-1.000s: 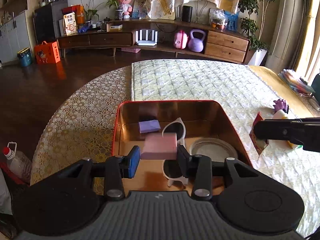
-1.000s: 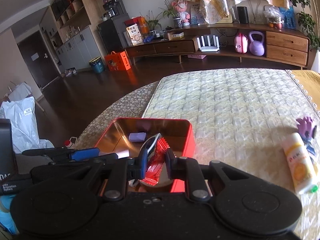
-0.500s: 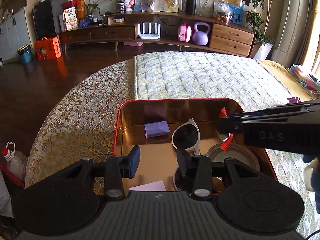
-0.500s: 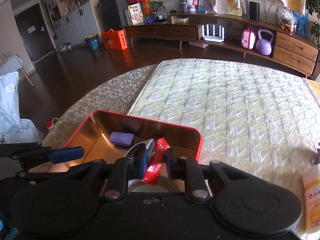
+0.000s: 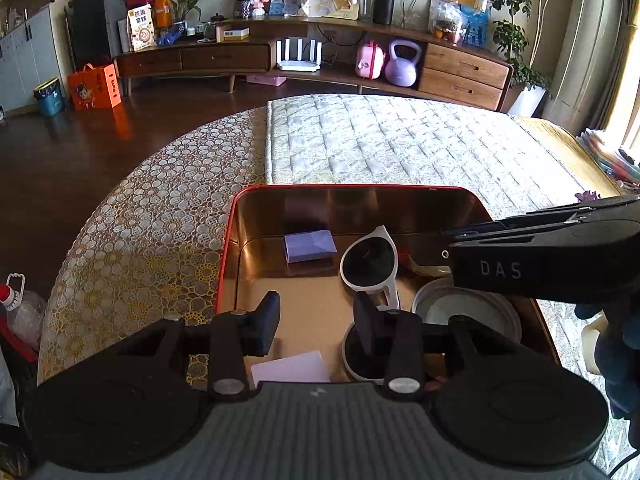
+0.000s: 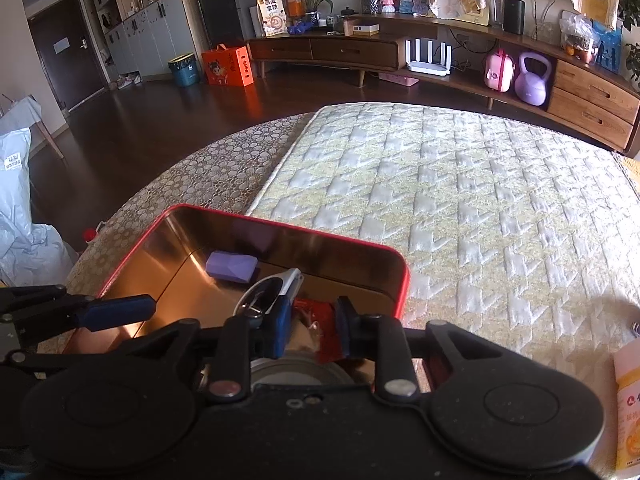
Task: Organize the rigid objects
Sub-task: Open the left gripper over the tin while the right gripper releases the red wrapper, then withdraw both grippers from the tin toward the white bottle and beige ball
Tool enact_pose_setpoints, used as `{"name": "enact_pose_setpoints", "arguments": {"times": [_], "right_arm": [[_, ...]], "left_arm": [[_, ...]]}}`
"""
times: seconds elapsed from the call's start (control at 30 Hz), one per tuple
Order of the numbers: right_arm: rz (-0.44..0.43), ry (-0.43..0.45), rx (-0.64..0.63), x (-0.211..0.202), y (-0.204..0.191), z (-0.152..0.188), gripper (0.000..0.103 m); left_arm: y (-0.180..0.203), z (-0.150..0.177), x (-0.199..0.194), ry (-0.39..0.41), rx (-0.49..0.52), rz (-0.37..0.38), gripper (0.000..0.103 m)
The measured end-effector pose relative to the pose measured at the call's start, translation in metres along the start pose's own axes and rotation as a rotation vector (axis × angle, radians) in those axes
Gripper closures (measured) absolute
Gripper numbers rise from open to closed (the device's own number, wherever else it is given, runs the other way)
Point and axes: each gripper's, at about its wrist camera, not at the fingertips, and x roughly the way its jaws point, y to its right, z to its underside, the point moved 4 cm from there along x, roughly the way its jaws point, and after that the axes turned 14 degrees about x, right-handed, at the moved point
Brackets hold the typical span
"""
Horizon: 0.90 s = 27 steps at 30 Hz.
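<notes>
**Both grippers over the red tin, red packet between the right jaws**

The red tin point(image 5: 226, 256) sits at the near edge of the quilted bed cover point(image 5: 400, 148), its copper floor mostly bare on the left half. Against the tin's far wall lies a purple block point(image 5: 310, 245); right of it white sunglasses point(image 5: 370, 260) stretch towards the near wall, and a round metal lid point(image 5: 468, 312) fills the near right corner. A pale card point(image 5: 290, 367) lies flat by the tin's near wall.

The left gripper point(image 5: 316, 320) hangs above the tin's bare middle, jaws spread with nothing between them.

The right gripper point(image 6: 310, 330) reaches in over the tin's right wall. Its jaws have just been opening; a red snack packet point(image 6: 318, 320) stands between them, and no pad can be seen pressing on it. Beyond the tin's far wall the cover lies open and flat. Right of the tin, a yellow bottle point(image 6: 628, 408) lies on the cover.
</notes>
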Motion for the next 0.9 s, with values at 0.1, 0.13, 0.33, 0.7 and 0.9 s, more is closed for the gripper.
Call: {"name": "enact_pose_setpoints", "arguments": {"times": [0.1,0.13,0.33,0.7,0.9], "right_arm": [[-0.022,0.003,0.013,-0.010,0.001,0.001,0.076],[-0.028,0.003,0.016,-0.013,0.001,0.002,0.076],[-0.057,0.011,0.030,-0.032,-0.001,0.008,0.071],[-0.120,0.052,0.075,-0.073,0.008,0.019,0.062],[-0.132,0.084,0.090,-0.104,0.018,0.031,0.049]], "left_arm": [[0.002,0.000,-0.004,0.007,0.005,0.002,0.063],[0.003,0.000,-0.006,0.009,0.008,0.002,0.063],[0.007,0.000,-0.015,0.020,0.009,0.010,0.057],[0.011,0.003,-0.042,0.059,-0.018,0.037,0.043],[0.018,0.002,-0.060,0.080,-0.017,0.044,0.042]]}}
